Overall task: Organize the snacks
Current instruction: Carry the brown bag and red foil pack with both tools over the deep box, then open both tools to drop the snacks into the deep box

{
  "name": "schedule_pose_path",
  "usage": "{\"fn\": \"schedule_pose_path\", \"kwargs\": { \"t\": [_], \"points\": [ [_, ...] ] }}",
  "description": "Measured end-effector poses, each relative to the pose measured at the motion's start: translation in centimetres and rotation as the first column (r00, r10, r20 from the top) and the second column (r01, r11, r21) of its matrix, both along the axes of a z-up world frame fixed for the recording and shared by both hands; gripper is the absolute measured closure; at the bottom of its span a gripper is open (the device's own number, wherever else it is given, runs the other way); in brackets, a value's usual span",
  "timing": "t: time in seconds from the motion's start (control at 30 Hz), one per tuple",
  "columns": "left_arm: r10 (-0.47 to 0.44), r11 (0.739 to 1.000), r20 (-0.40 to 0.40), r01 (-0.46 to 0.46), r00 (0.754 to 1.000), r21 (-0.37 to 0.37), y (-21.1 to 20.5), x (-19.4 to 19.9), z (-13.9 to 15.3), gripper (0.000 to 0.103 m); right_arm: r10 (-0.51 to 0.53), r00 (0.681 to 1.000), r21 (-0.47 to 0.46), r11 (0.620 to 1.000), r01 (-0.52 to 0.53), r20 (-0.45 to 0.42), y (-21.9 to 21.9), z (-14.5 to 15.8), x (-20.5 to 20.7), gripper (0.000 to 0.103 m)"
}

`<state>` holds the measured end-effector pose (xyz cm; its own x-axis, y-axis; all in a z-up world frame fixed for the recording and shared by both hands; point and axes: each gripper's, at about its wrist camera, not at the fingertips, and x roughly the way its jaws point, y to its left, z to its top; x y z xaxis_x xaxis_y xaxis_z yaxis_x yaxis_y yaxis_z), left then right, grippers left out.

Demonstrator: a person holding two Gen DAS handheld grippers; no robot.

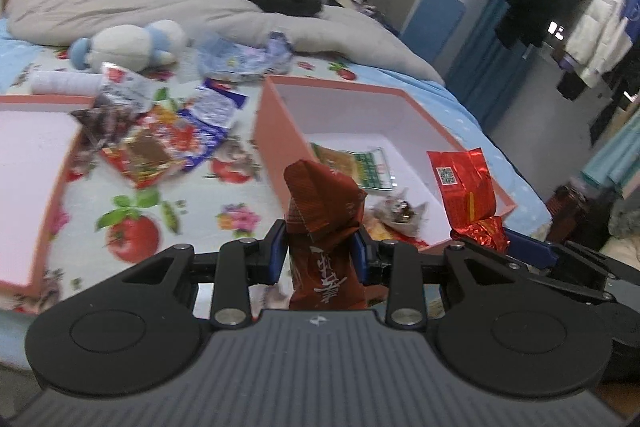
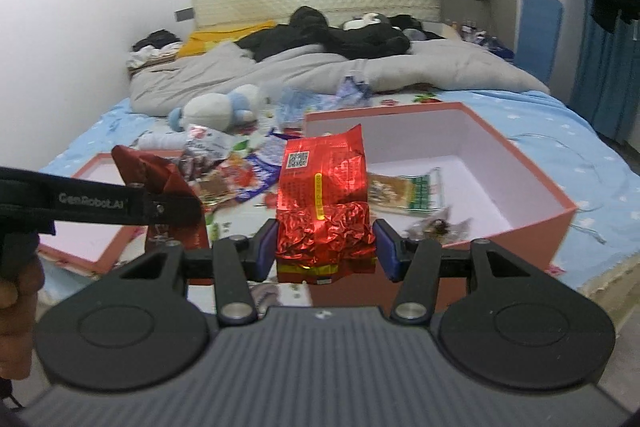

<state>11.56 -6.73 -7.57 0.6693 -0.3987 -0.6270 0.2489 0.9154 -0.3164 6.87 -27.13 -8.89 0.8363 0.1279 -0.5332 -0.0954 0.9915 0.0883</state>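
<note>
I've got a packet in each gripper, by the box (image 2: 532, 227).
Left gripper (image 1: 320, 251) clamps the brown packet (image 1: 324, 211); right gripper (image 2: 326, 247) clamps the red packet (image 2: 324, 203).

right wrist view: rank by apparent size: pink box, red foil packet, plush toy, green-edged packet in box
1. pink box
2. red foil packet, inflated by nearness to the camera
3. plush toy
4. green-edged packet, close to the toy, so unsure

Grey duvet (image 1: 208, 7) bunched across the bed, black clothing (image 2: 332, 35) heaped on it. White-and-blue plush toy (image 1: 128, 45) on the fruit-print sheet (image 1: 132, 227).
</note>
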Motion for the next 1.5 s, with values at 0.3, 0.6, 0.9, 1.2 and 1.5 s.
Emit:
{"fn": "schedule_pose_path", "kwargs": {
  "t": [0.3,0.6,0.9,1.2,1.5],
  "points": [
    [-0.09,0.996,-0.025,0.09,0.996,-0.004,-4.8,6.4,-1.5,0.065,-0.088,0.996,-0.024,0.996,0.088,-0.028,-4.0,-1.4,4.1,0.049],
    [-0.135,0.991,-0.072,0.136,0.988,0.011,-9.4,14.0,-4.2,0.065,-0.111,0.989,-0.003,0.994,0.111,-0.095,-7.0,-4.3,10.0,0.049],
    [-0.185,0.977,-0.094,0.193,0.978,0.089,-12.9,21.0,-7.3,0.065,-0.108,0.984,-0.014,0.994,0.107,-0.138,-8.9,-7.4,15.6,0.049],
    [-0.169,0.979,-0.103,0.18,0.98,0.101,-13.1,23.5,-8.4,0.063,-0.113,0.976,0.041,0.992,0.123,-0.184,-10.0,-8.8,17.3,0.049],
    [-0.143,0.983,-0.033,0.145,0.989,0.112,-10.8,20.6,-5.5,0.037,-0.1,0.982,0.044,0.993,0.108,-0.16,-9.2,-7.0,15.3,0.027]
  ]
}}
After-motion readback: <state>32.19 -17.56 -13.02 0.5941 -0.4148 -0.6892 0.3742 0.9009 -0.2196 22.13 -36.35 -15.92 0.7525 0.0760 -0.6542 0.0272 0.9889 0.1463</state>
